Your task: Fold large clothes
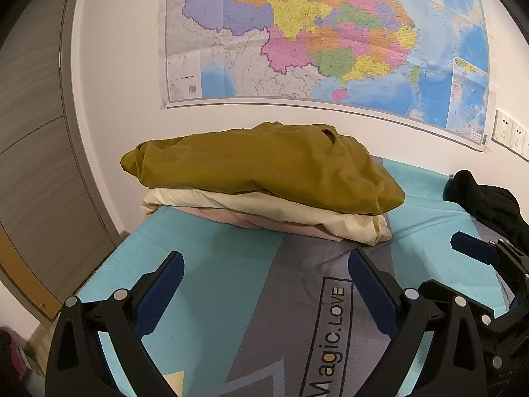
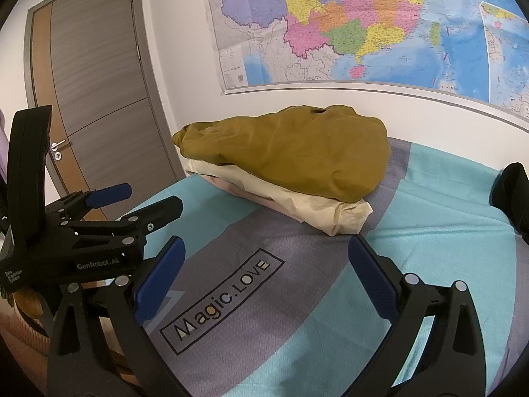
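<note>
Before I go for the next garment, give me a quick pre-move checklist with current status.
1. Left gripper open and holding nothing: ok.
2. Right gripper open and holding nothing: ok.
3. Folded stack settled, mustard garment on the cream garment: ok.
4. Next piece, the black garment, in sight at the right: ok.
5. Whether the black garment is fully on the bed cover: cannot tell, cut off at the edge of the view.
6. Bed cover between the grippers and the stack free of other clothes: ok.
</note>
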A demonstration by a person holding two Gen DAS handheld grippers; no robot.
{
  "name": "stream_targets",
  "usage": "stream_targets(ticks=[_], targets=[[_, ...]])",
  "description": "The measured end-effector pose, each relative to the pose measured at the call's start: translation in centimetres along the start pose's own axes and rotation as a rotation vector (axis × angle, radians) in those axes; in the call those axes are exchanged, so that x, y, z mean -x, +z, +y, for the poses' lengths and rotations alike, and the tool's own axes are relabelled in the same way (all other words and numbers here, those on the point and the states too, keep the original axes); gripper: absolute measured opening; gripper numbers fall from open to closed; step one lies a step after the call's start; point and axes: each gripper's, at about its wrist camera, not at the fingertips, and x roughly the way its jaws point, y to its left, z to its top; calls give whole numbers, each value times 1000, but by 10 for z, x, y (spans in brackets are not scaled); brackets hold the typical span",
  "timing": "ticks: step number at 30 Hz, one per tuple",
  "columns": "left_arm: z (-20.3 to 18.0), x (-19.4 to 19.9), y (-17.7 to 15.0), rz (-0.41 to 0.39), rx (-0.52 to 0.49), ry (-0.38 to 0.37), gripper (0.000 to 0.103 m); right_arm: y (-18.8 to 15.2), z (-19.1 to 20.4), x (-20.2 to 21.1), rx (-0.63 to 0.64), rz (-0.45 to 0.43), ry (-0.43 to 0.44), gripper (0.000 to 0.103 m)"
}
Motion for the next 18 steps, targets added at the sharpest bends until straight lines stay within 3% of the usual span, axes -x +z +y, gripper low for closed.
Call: stream_targets(ticks=[11,18], targets=[[-4,-2,-3,18,6,-27,96,-5,-2,6,-13,2,-9,97],[-26,-17,-9,79,1,-122,96,-16,-24,20,-59,4,-47,97]])
